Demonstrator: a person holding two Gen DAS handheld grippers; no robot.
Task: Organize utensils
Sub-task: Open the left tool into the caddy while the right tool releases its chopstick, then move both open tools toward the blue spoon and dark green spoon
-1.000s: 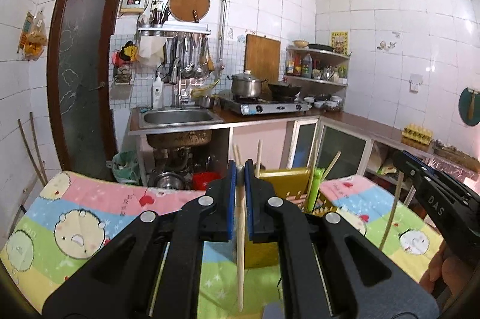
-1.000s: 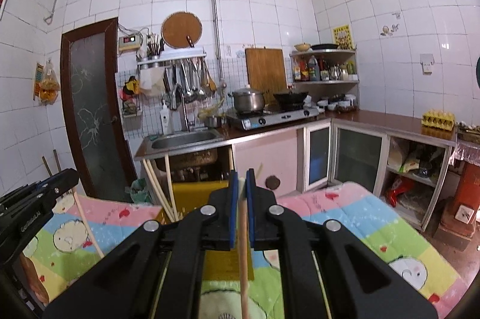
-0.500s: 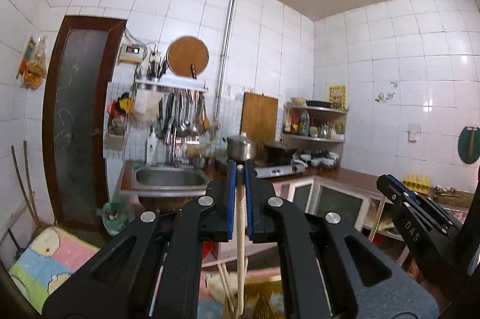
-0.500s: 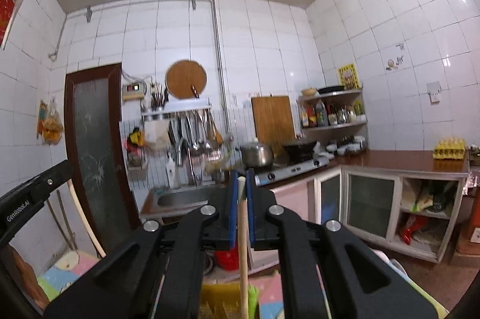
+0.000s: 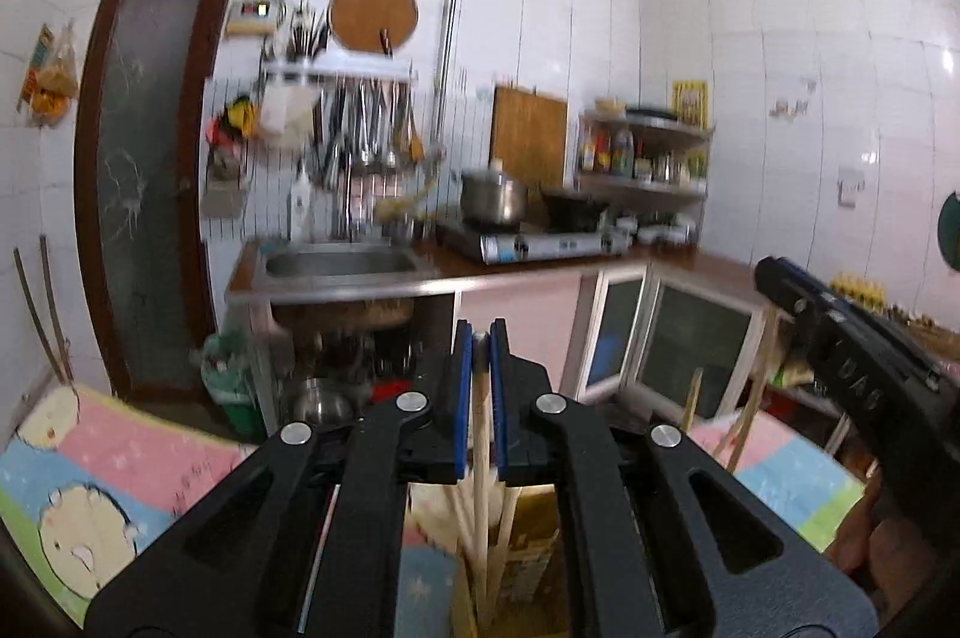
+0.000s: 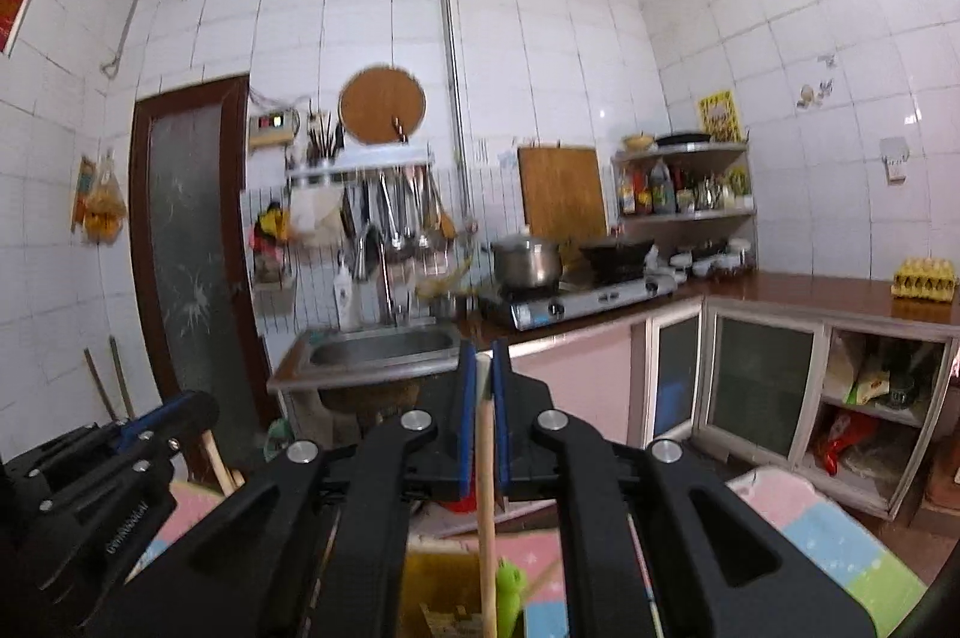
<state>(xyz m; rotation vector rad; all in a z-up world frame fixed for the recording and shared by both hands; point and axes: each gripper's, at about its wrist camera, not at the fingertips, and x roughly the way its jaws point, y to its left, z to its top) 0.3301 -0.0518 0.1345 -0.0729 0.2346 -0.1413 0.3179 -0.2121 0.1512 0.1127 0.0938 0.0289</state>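
My left gripper [image 5: 480, 338] is shut on a wooden chopstick [image 5: 480, 434] that hangs straight down into a yellow utensil holder [image 5: 534, 536], where several other chopsticks stand. My right gripper [image 6: 483, 359] is shut on another wooden chopstick [image 6: 486, 512], which points down toward the yellow holder [image 6: 441, 587]; a green utensil [image 6: 510, 587] stands in it. The right gripper also shows at the right of the left wrist view [image 5: 852, 356], and the left gripper at the lower left of the right wrist view [image 6: 114, 476].
The holder stands on a table with a pastel cartoon cloth [image 5: 114, 470]. Behind are a steel sink [image 5: 342, 263], a gas stove with a pot [image 5: 498, 203] and wok, hanging ladles, a brown door [image 5: 150, 158] and glass-front cabinets [image 6: 762, 392].
Both wrist views, which swung up toward the ceiling half a second ago, have tilted back down, so the table and holder show again. Both grippers stay shut on their chopsticks.
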